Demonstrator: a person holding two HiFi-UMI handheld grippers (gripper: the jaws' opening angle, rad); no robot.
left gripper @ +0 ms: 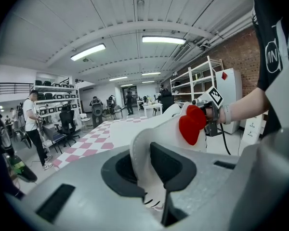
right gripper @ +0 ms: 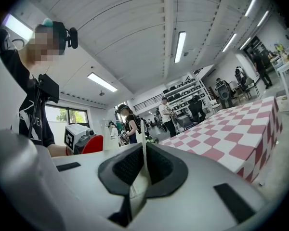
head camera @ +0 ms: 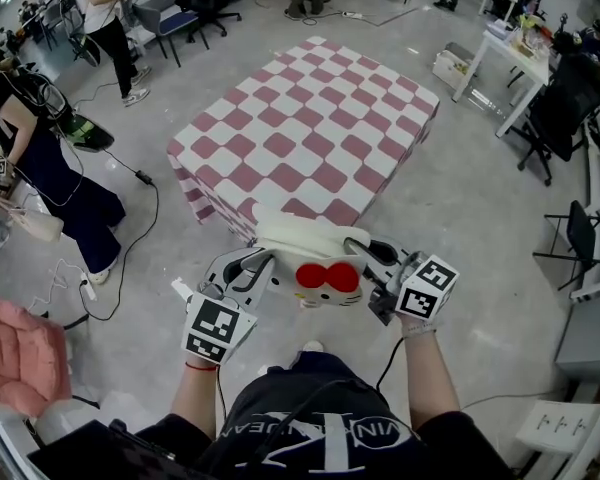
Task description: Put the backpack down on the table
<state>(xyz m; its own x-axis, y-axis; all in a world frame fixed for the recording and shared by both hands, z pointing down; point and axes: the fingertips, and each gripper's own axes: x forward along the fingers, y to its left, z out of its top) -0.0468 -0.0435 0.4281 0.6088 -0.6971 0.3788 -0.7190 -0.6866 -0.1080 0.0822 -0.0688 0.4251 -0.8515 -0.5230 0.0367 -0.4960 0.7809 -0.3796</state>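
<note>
The backpack [head camera: 305, 253], a soft white bag with a padded red bow [head camera: 328, 278] on its front, is hanging in the air at the bench's [head camera: 310, 128] near edge and does not seem to be resting on it yet. The left tongs [left gripper: 149, 177] are clamping a thick fold of its white fabric, and the right tongs [right gripper: 140, 170] are pinching a thin white edge on the other side. Gripping both sides is probably keeping the limp bag spread and level for setting down. The bench is wearing a pink-and-white checked cloth, lying flat on top and draping down the sides. The grey floor [head camera: 460, 198] around it is looking smooth and hard.
</note>
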